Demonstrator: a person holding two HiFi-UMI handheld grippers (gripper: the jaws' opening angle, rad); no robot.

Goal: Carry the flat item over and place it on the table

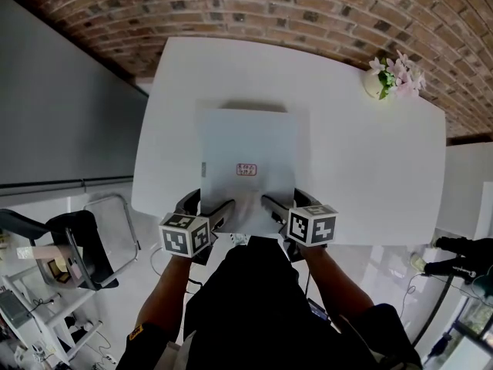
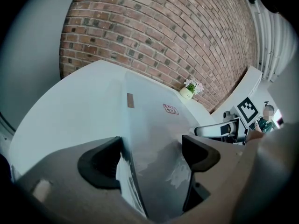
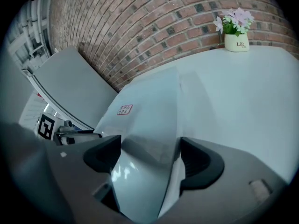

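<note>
The flat item point(image 1: 248, 149) is a thin, stiff rectangular slab. It's pale grey w/ a smooth, slightly glossy top, squared corners and a lighter band along its side edge. There's a small red-and-white sticker point(image 1: 246, 169) near the mid of the top, and a small dull tab point(image 1: 203, 169) at its left edge.

It's over the white table point(image 1: 362, 153), roughly centred, long sides running away from you. Can't tell if the underside is touching the tabletop. The table is matte white w/ rounded corners. A small cream flower pot point(image 1: 375, 83) w/ pink blooms sits at the far right corner, well apart from the slab, w/ a rough brick wall point(image 1: 308, 14) beyond.

You've got both grippers on the near edge, one per corner. On your left gripper point(image 1: 206, 206), the black curved jaws in the left gripper view are pinched onto the slab's thickness, w/ the slab point(image 2: 154, 120) running out between them. Your right gripper point(image 1: 291, 204) is the same: the jaws are closed down on the near right corner, w/ the slab point(image 3: 149, 106) filling the gap.

Your forearms reach fwd side by side, elbows slightly out, w/ both marker cubes facing up just short of the table's near edge.
</note>
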